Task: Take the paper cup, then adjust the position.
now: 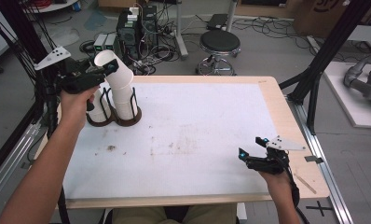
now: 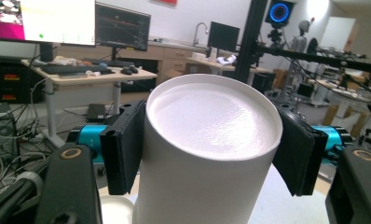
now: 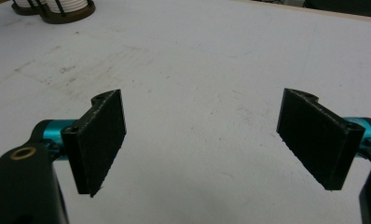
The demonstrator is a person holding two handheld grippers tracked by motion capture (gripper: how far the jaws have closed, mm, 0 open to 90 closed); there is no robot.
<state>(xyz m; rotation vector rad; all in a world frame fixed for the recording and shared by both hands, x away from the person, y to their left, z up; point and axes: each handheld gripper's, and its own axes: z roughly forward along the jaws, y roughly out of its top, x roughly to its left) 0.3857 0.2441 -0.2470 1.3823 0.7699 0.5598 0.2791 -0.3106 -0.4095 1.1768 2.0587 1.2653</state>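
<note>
A white paper cup (image 1: 120,73) is held bottom-up and tilted above the rear left of the table, with my left gripper (image 1: 105,70) shut on it. In the left gripper view the cup (image 2: 211,126) stands between both black pads (image 2: 125,144), which press its sides. Its lower end meets a stack of white cups (image 1: 124,100) in a dark two-ring holder (image 1: 114,120); a second stack (image 1: 99,109) fills the other ring. My right gripper (image 1: 252,147) rests low at the front right, open, and the right gripper view shows its jaws (image 3: 209,140) wide apart over bare mat.
A white mat (image 1: 183,130) with faint stains covers the wooden table (image 1: 286,126). Behind the table are a round stool (image 1: 219,44), computer towers (image 1: 132,28) and cables. Black frame posts (image 1: 330,49) rise at both sides.
</note>
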